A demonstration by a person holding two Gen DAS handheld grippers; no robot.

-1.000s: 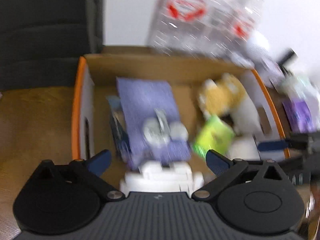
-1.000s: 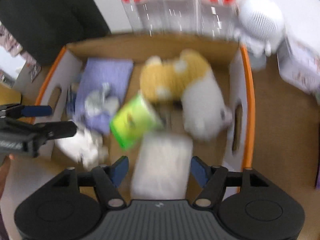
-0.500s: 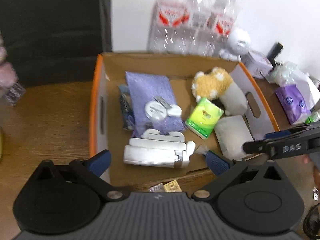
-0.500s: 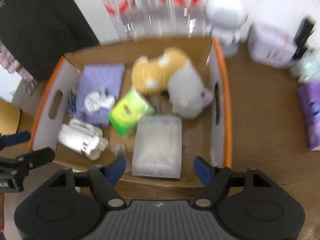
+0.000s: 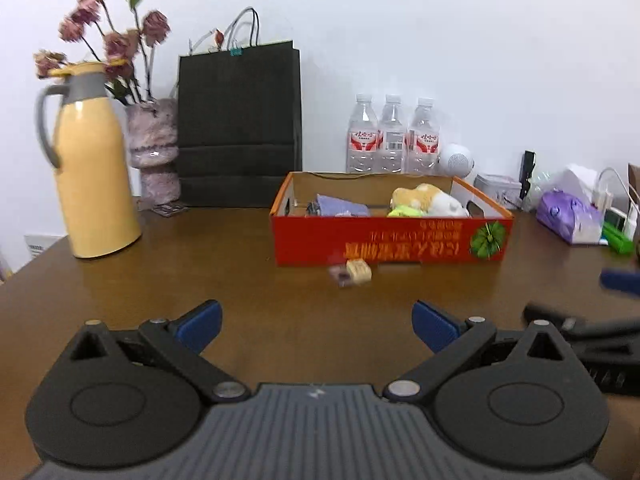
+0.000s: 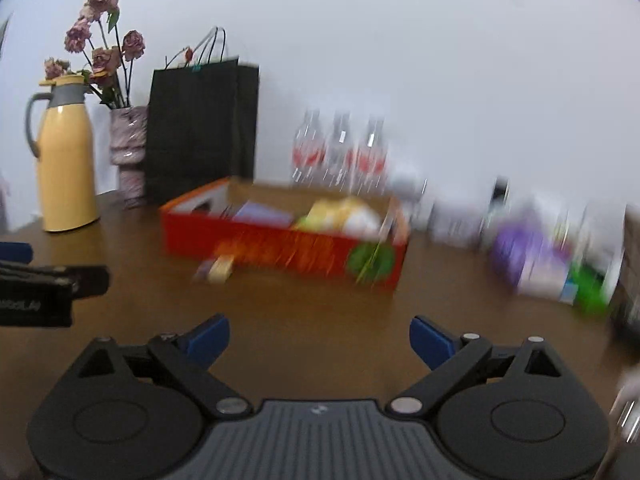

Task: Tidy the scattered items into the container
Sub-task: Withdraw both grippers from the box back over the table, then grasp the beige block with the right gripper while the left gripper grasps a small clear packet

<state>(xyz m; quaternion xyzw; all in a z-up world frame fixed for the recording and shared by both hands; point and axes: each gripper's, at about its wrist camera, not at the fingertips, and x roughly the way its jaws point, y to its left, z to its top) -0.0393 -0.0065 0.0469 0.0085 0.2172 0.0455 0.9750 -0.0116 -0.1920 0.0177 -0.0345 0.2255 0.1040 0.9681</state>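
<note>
left gripper [image 5: 316, 326]: jaws wide apart, nothing held, low over table [image 5: 200, 280]
right gripper [image 6: 319, 338]: jaws spread, nothing held; view smeared by motion
container [image 5: 390, 240]: red box, well ahead of both grippers, slightly right of left-view centre; long axis runs left-right across view
contents: purple pad [image 5: 340, 206], plush toy [image 5: 424, 200], green pack [image 5: 404, 211] showing above rim
stray items [image 5: 354, 272]: 2 small pieces, 1 tan, 1 purplish, on table touching or just beside box front wall, outside it
key relation: strays lie straight ahead of left gripper, a bit right of its centreline, between gripper and box; in right view [image 6: 216, 269] left of centreline
nearer hand: probably left, better lined up; not certain
long axis of strays: too small and blurred to tell
change vs 0.5 s ago: both views then looked down into box from close above; now pulled back and level, box seen side-on
task status: likely unfinished, 2 strays still outside
</note>
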